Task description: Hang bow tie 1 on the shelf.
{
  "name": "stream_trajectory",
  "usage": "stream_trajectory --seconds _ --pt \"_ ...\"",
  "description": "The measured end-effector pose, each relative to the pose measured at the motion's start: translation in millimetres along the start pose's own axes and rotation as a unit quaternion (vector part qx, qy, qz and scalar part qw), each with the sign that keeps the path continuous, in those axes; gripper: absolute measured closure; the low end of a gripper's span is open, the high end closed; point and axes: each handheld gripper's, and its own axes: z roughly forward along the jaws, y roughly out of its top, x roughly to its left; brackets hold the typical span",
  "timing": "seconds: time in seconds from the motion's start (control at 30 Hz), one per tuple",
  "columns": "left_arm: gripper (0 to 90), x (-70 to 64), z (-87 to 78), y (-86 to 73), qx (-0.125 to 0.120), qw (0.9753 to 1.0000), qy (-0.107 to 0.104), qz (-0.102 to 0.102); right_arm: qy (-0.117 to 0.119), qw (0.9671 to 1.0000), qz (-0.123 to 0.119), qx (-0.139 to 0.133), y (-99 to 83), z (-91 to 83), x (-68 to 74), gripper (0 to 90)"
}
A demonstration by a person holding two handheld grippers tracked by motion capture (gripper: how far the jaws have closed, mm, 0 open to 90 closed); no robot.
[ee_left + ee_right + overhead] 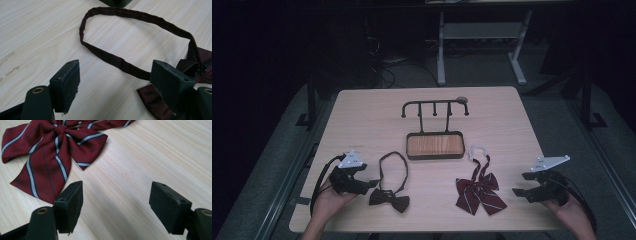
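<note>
A dark maroon bow tie (390,199) lies flat on the table, its neck band (135,17) forming a loop toward the tray. My left gripper (373,183) rests just left of the bow, open, with the band and the bow's edge (155,100) between and beyond its jaws. A red striped bow tie (479,192) with a white neck strap (478,150) lies to the right. My right gripper (518,192) stands open just right of it, holding nothing; the striped bow (47,152) lies ahead, to the left of its jaws.
A black stand with a hook rail (435,106) and a wooden tray base (434,145) sits at the table's middle. The light wood table (362,115) has bare room on both sides. Desk legs (441,50) and cables stand beyond on the dark floor.
</note>
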Motion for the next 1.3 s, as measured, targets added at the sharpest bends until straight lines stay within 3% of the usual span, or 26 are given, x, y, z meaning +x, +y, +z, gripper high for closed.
stream_trajectory --seconds 0.3,0.63,1.07,1.3 --pt "24.3 -1.8 0.8 0.3 0.002 1.0000 -0.005 0.006 0.010 0.9999 -0.002 0.006 5.4 0.9 4.7 23.9" --pt "24.2 -2.2 0.1 0.5 0.001 1.0000 -0.005 0.008 0.019 0.9994 -0.022 0.021 30.6 3.8 9.0 22.0" --pt "24.2 -3.1 -0.6 1.0 -0.003 0.9999 -0.004 0.009 0.013 0.9973 -0.052 0.050 73.5 11.4 7.9 34.5" --pt "24.3 -2.8 -0.3 1.0 -0.001 0.9999 -0.006 0.011 0.016 0.9964 -0.051 0.066 87.7 21.7 3.5 39.3"
